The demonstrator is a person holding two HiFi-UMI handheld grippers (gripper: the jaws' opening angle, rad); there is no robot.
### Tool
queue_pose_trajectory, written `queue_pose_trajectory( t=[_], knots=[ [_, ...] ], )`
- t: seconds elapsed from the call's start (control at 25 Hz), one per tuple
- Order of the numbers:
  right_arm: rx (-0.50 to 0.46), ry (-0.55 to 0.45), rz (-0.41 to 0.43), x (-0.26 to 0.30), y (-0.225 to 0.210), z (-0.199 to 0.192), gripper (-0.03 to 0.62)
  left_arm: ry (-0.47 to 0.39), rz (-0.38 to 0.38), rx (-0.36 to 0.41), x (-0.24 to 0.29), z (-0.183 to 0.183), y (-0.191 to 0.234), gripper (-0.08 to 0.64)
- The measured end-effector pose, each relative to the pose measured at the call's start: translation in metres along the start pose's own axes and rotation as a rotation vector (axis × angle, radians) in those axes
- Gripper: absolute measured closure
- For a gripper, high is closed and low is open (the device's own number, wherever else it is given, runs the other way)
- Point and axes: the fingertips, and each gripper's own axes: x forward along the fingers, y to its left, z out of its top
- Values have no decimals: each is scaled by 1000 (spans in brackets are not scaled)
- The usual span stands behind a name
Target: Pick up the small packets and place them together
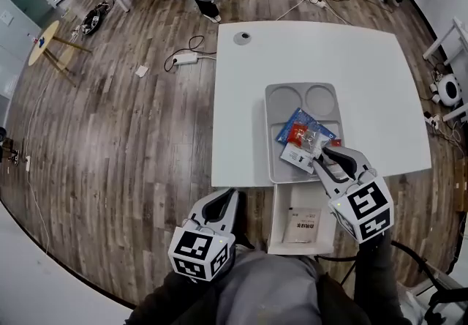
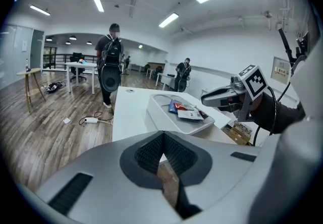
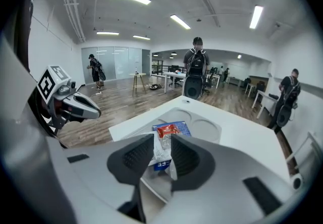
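A grey tray (image 1: 292, 100) sits on the white table (image 1: 351, 60). In its near compartment several small packets lie in a heap: a blue one (image 1: 296, 120), a red one (image 1: 298, 133) and a white one (image 1: 296, 157). My right gripper (image 1: 327, 151) is at the tray's near edge, open, and its pads do not press on anything. In the right gripper view the white packet (image 3: 160, 155) shows through the gap of the right gripper (image 3: 162, 137), with the red packet (image 3: 168, 129) just beyond. My left gripper (image 1: 219, 203) hangs off the table's near left corner, shut and empty, with the pads of the left gripper (image 2: 162, 134) meeting.
An open white box (image 1: 281, 225) below the table's front edge holds a flat white packet (image 1: 303, 225). A power strip (image 1: 184, 58) with cable lies on the wooden floor. A small round fitting (image 1: 242, 38) is at the table's far side. A person with a backpack (image 2: 112, 66) stands beyond it.
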Motion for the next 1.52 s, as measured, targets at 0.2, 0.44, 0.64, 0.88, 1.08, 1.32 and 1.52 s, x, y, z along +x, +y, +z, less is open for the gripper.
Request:
queue_pose_trajectory(
  t=[0.2,0.44,0.64,0.88,1.08,1.32,1.52],
  knots=[
    [-21,-14,9,-19,8,-7,500,7,-36,28,2,0,-14,560],
    [-108,106,280,-27,77,-48,467,24,-51,40,1,0,-20,560],
    [-229,293,433,-15,131,-102,387,32,-56,42,-2,-2,-21,559],
    [-354,451,484,-3,152,-137,341,35,-32,31,-8,-6,-11,560],
    [-406,517,480,8,154,-149,334,32,-13,21,-13,-7,0,560],
    [-367,488,421,20,141,-140,360,34,-2,5,-14,-8,10,560],
    [-355,459,327,28,126,-132,575,28,-6,4,-12,-6,9,560]
  ],
)
